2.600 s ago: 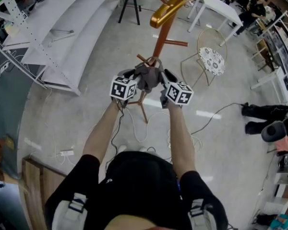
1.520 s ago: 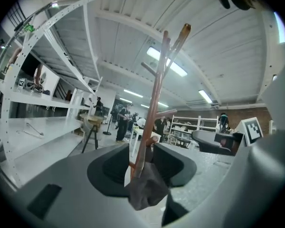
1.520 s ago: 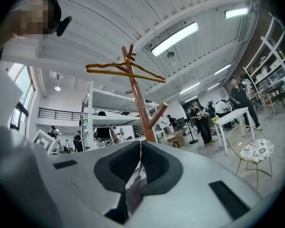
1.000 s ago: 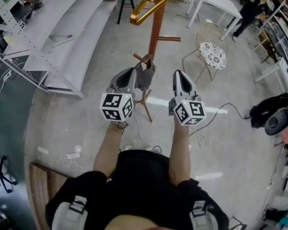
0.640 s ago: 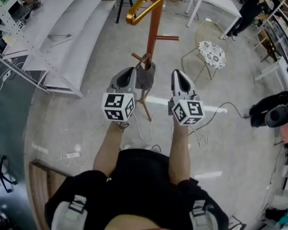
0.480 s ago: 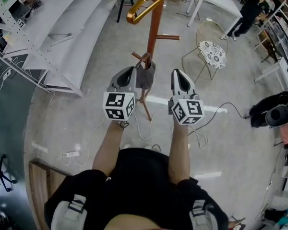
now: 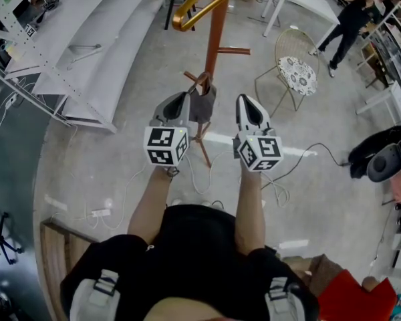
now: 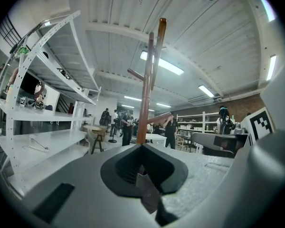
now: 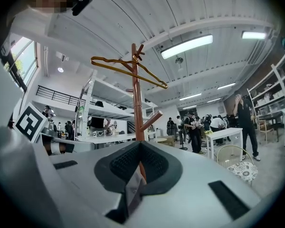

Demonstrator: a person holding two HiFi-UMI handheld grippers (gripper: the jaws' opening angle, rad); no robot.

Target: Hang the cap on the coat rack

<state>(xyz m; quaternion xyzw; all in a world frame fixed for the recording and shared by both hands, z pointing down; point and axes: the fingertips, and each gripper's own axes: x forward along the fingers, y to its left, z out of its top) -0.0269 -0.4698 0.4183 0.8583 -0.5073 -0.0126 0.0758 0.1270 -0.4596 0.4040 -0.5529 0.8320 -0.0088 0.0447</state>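
The grey cap (image 7: 202, 105) hangs from a low peg of the brown coat rack (image 7: 218, 25), a little below a gold hanger (image 7: 199, 5) on an upper peg. My left gripper (image 7: 180, 99) is shut and empty, right beside the cap's left side; contact cannot be told. My right gripper (image 7: 244, 101) is shut and empty, a short way to the cap's right. In the left gripper view the rack pole (image 8: 145, 94) rises just beyond the shut left gripper (image 8: 143, 147). In the right gripper view the pole (image 9: 137, 99) and hanger (image 9: 128, 70) stand past the shut right gripper (image 9: 140, 147). Neither gripper view shows the cap.
A wire chair with a patterned seat (image 7: 295, 76) stands right of the rack, a white table (image 7: 301, 2) behind it. White metal shelving (image 7: 80, 39) fills the left. Cables (image 7: 199, 179) lie on the floor near the rack's feet. A person (image 7: 341, 19) walks at far right.
Earlier both grippers were at the cap on the rack; they have since drawn back and apart, and the cap hangs alone. Something red has come in at the lower right.
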